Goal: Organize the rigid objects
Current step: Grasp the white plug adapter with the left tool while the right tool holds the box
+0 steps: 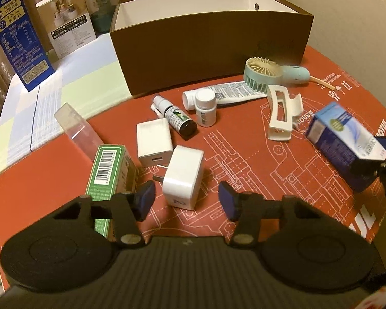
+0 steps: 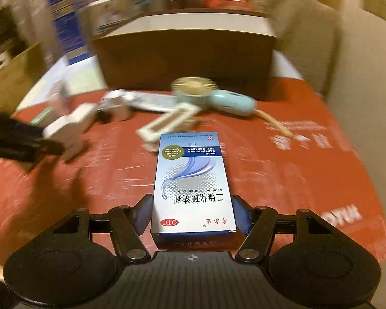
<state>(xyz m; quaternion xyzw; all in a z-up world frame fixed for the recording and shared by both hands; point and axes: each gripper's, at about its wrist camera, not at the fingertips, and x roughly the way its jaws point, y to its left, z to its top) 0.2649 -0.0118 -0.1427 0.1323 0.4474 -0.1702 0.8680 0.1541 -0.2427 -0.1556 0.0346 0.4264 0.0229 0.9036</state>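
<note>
Right gripper (image 2: 193, 212) clamps the near end of a blue-and-white lotion box (image 2: 193, 182) between both pads, lifted above the red mat (image 2: 308, 175) — background smeared with blur. Left gripper (image 1: 186, 198) is open, pads apart on either side of a white plug adapter (image 1: 184, 177), not touching it. A second white charger (image 1: 154, 141) lies just behind. The brown storage box (image 1: 208, 49) stands at the far edge, open-topped — fan (image 1: 262, 74), hair clip (image 1: 281, 112), pill bottle (image 1: 205, 108) scattered before it.

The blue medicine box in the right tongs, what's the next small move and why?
Probably carry the blue medicine box forward over the brown storage box and release. The right tongs already clamp its sides, it is lifted off the red mat, and the brown box stands open ahead.
</note>
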